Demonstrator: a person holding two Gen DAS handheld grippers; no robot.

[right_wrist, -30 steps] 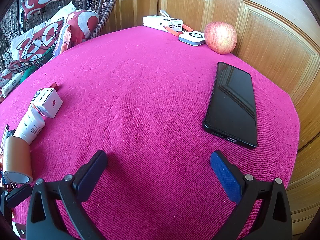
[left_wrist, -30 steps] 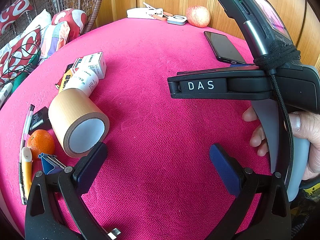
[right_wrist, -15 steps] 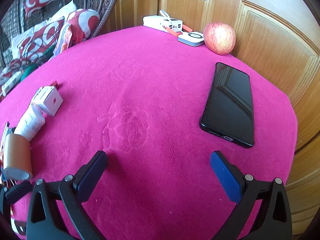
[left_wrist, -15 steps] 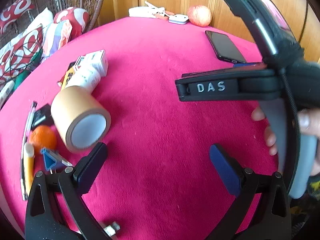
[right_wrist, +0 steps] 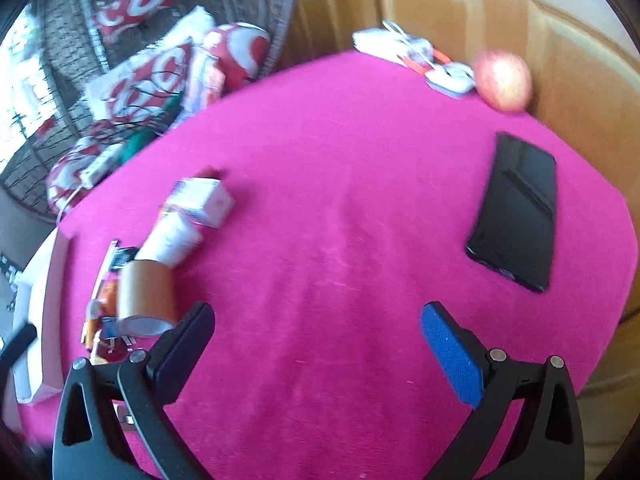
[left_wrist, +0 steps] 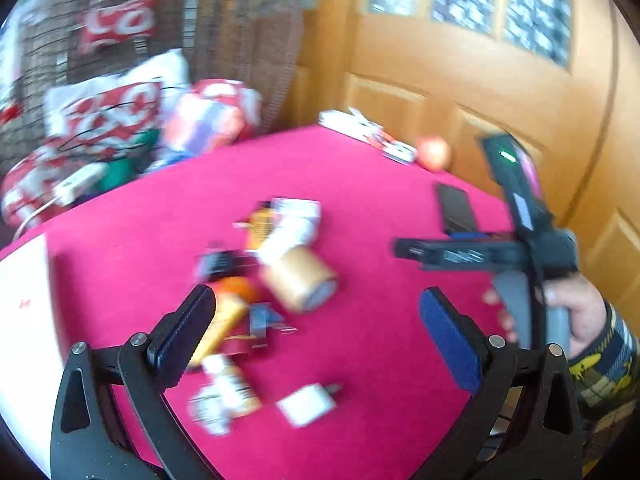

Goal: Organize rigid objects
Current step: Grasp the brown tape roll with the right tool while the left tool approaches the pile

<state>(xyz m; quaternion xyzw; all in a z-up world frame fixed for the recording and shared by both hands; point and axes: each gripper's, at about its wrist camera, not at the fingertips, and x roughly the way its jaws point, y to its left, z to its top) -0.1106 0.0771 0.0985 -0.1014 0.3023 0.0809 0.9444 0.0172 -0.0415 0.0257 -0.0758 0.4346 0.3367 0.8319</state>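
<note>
My left gripper is open and empty, held above a blurred cluster on the pink tablecloth: a brown tape roll, a white bottle, a small white box, an orange, a white charger plug and a small labelled bottle. My right gripper is open and empty over bare cloth; it also shows in the left wrist view. A black phone lies ahead to its right. The tape roll and white box lie to its left.
An apple, a white power bank and a small white device sit at the table's far edge by the wooden door. A white tray lies at the left edge. Red-and-white cushions fill a wicker chair behind.
Both grippers have pulled back and risen. The left view swung, so the cluster now sits in the middle and more small items show near it. No object has moved.
</note>
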